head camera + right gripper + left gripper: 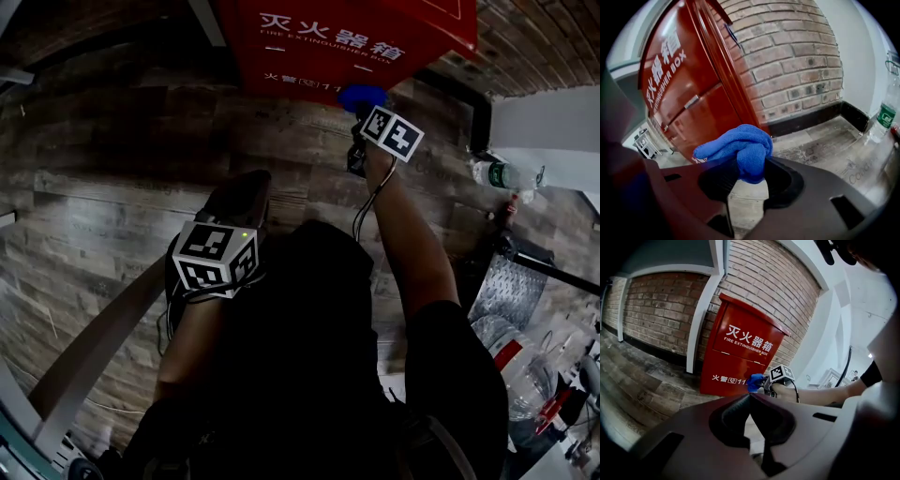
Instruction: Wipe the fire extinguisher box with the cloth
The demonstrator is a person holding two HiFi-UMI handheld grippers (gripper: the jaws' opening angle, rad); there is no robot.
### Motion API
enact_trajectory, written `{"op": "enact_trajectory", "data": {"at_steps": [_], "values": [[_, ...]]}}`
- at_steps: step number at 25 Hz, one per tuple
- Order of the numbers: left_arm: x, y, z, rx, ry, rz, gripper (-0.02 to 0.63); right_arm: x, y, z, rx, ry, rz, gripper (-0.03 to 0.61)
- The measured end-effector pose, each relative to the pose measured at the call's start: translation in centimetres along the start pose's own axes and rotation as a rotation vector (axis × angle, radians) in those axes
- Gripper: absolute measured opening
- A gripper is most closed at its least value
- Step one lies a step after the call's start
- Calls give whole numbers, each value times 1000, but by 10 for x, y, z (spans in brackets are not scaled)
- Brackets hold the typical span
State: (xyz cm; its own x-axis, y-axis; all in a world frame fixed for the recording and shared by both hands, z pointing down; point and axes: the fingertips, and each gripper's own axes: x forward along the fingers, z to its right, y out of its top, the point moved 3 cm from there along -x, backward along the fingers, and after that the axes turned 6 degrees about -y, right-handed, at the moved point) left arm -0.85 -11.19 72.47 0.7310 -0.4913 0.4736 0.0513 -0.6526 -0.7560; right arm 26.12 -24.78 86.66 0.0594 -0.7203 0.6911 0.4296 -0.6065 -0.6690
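Overhead, fire extinguisher box (347,42) cropped; right hand-held gripper (751,165) clamps cloth (738,144).

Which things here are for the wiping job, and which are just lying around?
For the job:
blue cloth, pinched in the right gripper
red fire extinguisher box

Just lying around:
green-label plastic bottle, on the floor near the wall
big clear bottle, at the head view's lower right
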Motion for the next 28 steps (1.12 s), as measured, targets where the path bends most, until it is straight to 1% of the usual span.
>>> {"op": "enact_trajectory", "data": {"at_steps": [3,7,9,11,13,15,17,20,22,24,28], "values": [[3,8,12,-1,-41,12,8,-30,24,-9,1,26,68,164],[4,28,31,25,-83,56,8,-85,55,-31,-48,87,198,164],[9,40,40,50,-110,83,8,-114,58,-41,-82,125,244,164],[10,51,49,67,-124,100,8,-141,52,-48,-134,146,275,164],[7,61,57,99,-125,108,8,-170,48,-51,-197,146,314,164],[6,75,61,150,-115,121,8,-196,52,-54,-266,134,371,164],[5,92,62,188,-104,142,8,-215,65,-57,-320,121,437,164],[3,117,59,197,-86,181,8,-237,93,-63,-342,125,519,164],[1,135,57,184,-68,209,8,-248,113,-71,-333,144,546,164],[-6,153,59,163,-60,225,8,-262,129,-82,-332,160,549,164],[-37,202,79,137,-71,207,8,-303,171,-109,-318,169,502,164]]}}
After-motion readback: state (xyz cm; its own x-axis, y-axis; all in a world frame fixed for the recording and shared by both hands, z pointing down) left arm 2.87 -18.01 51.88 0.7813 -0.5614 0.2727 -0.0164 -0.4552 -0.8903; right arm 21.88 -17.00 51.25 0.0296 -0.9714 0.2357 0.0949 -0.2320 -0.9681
